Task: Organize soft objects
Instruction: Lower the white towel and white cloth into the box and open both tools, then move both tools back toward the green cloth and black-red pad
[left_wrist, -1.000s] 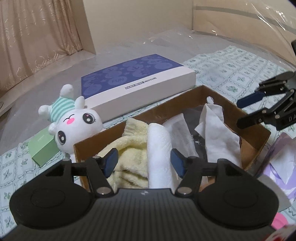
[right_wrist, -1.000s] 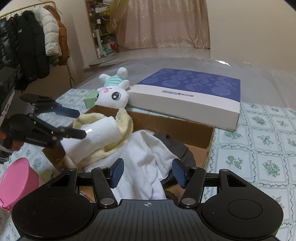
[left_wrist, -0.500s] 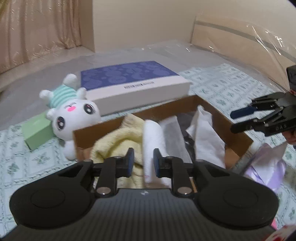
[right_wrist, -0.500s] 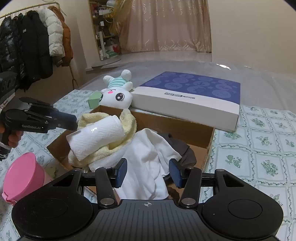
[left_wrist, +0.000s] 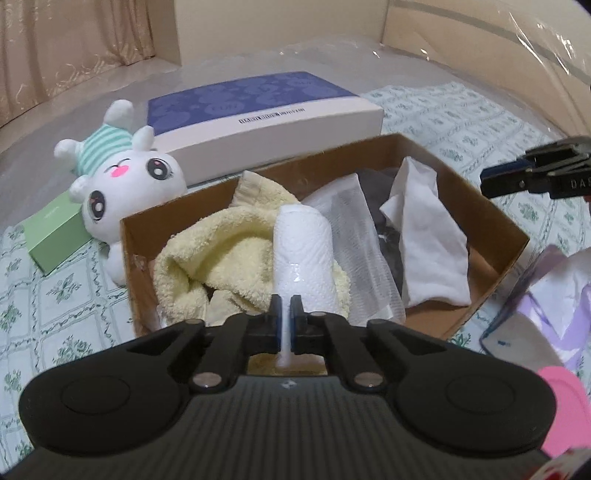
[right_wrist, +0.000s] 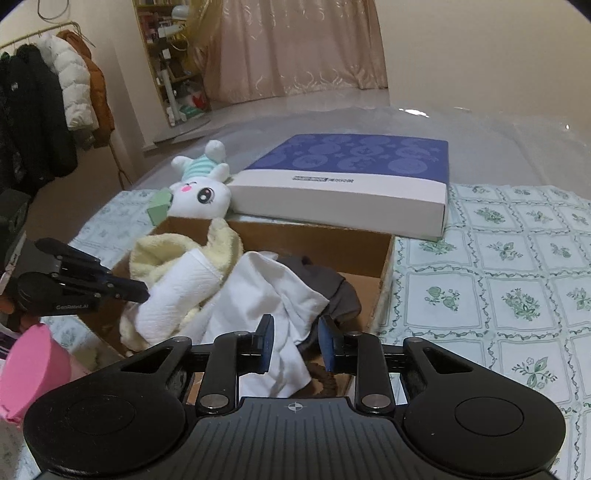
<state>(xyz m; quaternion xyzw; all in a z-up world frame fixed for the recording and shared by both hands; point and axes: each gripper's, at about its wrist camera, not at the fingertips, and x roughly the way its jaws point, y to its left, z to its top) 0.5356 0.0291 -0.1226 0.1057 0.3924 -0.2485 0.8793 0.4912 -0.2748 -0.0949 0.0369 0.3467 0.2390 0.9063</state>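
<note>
An open cardboard box (left_wrist: 480, 206) holds a yellow towel (left_wrist: 221, 254), a white paper roll (left_wrist: 303, 258), a white cloth (left_wrist: 428, 251) and a dark garment (left_wrist: 373, 192). My left gripper (left_wrist: 285, 325) is at the box's near edge. Its jaws are closing and pinch the roll's near end. The right wrist view shows the left gripper (right_wrist: 146, 293) gripping the white roll (right_wrist: 177, 291). My right gripper (right_wrist: 295, 343) hangs over the box with its jaws closing. The white cloth (right_wrist: 266, 291) lies between its pads, not squeezed. A white rabbit plush (left_wrist: 125, 177) lies outside the box.
A flat blue-and-white box (left_wrist: 258, 110) lies behind the cardboard box, and a small green box (left_wrist: 55, 232) sits beside the plush. A pink cup (right_wrist: 33, 365) and a purple-white bag (left_wrist: 546, 295) are at the near side. Patterned sheet spreads to the right (right_wrist: 498, 295).
The left jaws came together on the roll's near end and the gripper sank a little toward the box. The right jaws narrowed around the white cloth.
</note>
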